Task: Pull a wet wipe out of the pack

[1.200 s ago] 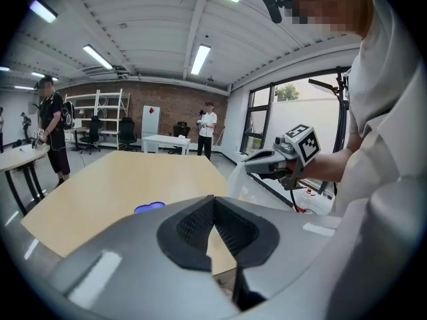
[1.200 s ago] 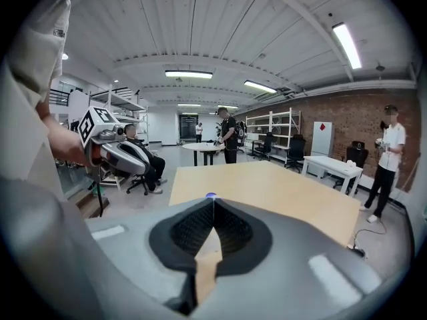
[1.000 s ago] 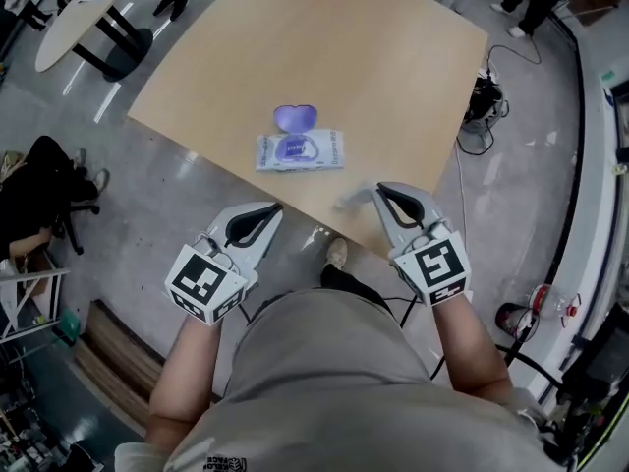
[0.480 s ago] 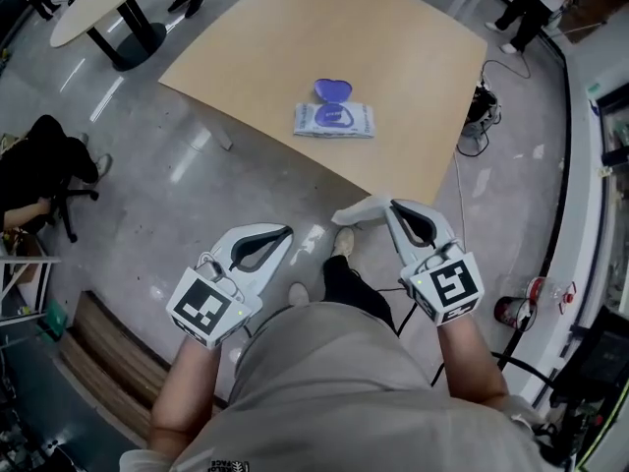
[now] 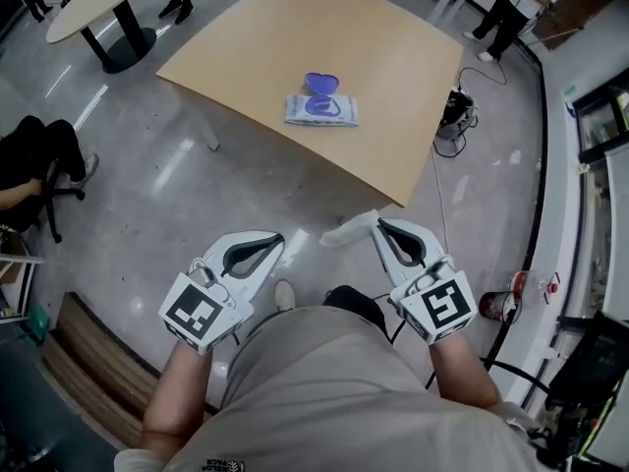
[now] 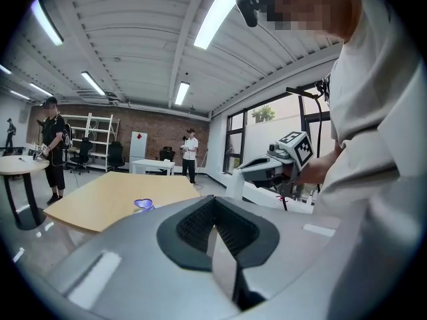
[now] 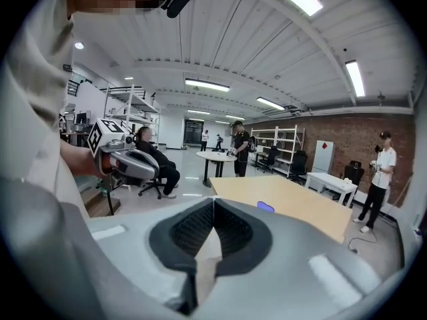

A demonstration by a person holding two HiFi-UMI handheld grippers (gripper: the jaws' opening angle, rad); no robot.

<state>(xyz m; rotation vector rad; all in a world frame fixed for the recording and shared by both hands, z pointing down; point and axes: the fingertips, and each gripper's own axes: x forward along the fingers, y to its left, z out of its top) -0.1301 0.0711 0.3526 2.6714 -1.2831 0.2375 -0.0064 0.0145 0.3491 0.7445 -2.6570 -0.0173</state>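
Head view shows the job as good as finished: a wet wipe (image 5: pixel 348 230) is out of the pack (image 5: pixel 321 110) and hangs from the tip of the right gripper (image 5: pixel 378 223). Its jaws are pressed together on one end of the sheet, and the rest sticks out to the side, clear of everything else. The pack lies on the table (image 5: pixel 393 77) well ahead of both grippers, touched by neither, with its purple lid (image 5: pixel 321 82) flipped open on the far side. As I judge it, nothing of the pull itself is left; at most the lid could be closed. The left gripper (image 5: pixel 277 236), level with the right one and apart from it, has its jaws fully together. Left gripper view shows nothing between them.
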